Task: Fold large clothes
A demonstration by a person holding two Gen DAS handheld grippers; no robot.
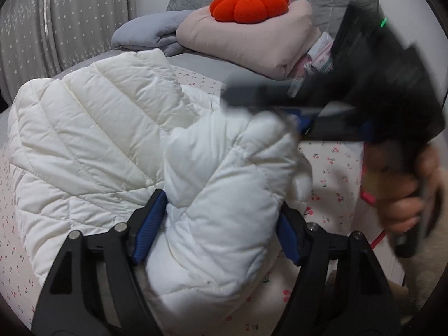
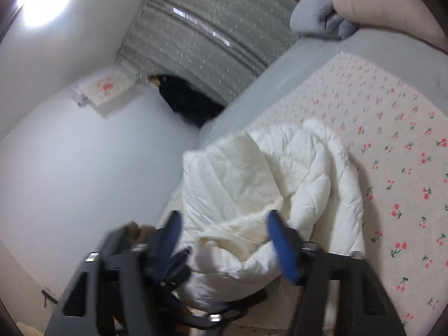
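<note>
Because the bed (image 2: 316,64) is wide and flat, it is a good place to fold something big, and a cherry-print sheet (image 2: 392,168) is spread over it. The white puffy coat (image 1: 92,145) lies on that sheet in a soft heap, near the edge of the bed. It is thick and springy, so it probably will not stay folded unless something holds it down.

Far back on the bed, a pink folded blanket (image 1: 252,44) and a grey one (image 1: 145,32) are stacked out of the way. A red pumpkin cushion (image 1: 247,4) sits on top of the pink one.

The left gripper (image 1: 221,229) has a fat bunch of the coat between its blue pads (image 1: 147,232), and the pads press on both sides of it. This looks like a sleeve or a corner, lifted so it can go over the rest.

The right gripper (image 2: 224,240) is right next to it. Its claw is also around a puffy lump of coat, with the pads touching it on each side. In the left view this gripper is blurry. I think the two grippers work together so the big coat bends in one neat line.
</note>
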